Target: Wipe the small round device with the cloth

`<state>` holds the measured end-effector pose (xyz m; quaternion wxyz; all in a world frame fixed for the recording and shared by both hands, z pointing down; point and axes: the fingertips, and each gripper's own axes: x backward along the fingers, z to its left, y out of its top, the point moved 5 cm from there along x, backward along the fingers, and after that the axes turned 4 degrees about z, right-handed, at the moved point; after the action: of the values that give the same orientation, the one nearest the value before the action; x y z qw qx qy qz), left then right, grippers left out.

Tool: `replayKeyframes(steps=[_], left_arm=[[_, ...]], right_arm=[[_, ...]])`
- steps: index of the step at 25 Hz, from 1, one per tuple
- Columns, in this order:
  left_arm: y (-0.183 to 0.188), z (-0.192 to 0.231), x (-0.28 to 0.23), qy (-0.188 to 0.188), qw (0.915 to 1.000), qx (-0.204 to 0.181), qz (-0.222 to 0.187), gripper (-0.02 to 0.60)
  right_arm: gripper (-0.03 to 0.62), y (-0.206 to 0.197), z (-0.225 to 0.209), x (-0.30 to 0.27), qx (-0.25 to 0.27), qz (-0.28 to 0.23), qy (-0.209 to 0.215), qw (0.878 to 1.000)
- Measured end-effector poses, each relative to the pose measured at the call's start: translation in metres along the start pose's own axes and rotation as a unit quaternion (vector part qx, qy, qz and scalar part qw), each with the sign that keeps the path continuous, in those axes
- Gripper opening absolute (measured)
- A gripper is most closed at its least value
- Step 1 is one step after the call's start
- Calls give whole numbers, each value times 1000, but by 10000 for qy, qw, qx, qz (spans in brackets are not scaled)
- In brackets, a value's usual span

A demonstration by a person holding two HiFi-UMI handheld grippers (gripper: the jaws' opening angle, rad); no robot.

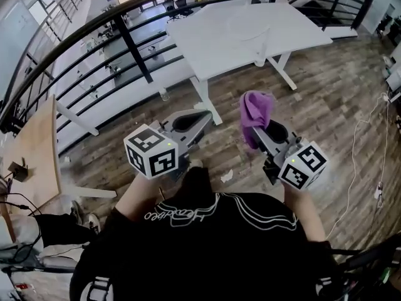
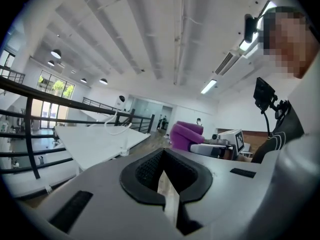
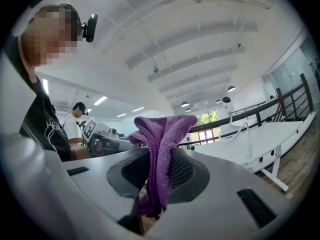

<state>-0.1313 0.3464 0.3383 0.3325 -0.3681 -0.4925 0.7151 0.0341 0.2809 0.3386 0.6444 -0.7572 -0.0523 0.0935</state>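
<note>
In the head view we hold both tools in front of the chest, above the wooden floor and well short of the white rectangular table [image 1: 219, 36]. The right gripper [image 1: 258, 137] carries the purple microfibre cloth [image 1: 255, 115], bunched so that a soft wad stands past its tips, ready to rub. The left gripper [image 1: 204, 116] points at the table's near edge.

In the left gripper view its jaws are pressed together with nothing between them, so we judge it is kept free to steady things. A small round white device [image 2: 120, 100] on a stalk, probably the one to wipe, stands at the table's far edge.

In the right gripper view the jaws are clamped on a fold of the cloth [image 3: 160, 149], with loose ends hanging below.
</note>
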Motion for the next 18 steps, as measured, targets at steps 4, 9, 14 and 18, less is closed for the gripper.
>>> replayKeyframes(steps=[4,9,14,18], left_arm=[[16,56,-38,-234,9997,-56,24,8],[63,179,-91,-533,9985,12,140,8],[113,308,-154,-822,9962,-103,262,9],[167,393,-194,-1213,9917,-219,378,8]], right_arm=[[67,5,-46,-40,46,-19,-236,9997],[67,36,-126,-134,41,31,-628,9980],[67,64,-216,-239,2,8,-1007,9949],[67,106,-270,-311,10,-92,-1413,9899]])
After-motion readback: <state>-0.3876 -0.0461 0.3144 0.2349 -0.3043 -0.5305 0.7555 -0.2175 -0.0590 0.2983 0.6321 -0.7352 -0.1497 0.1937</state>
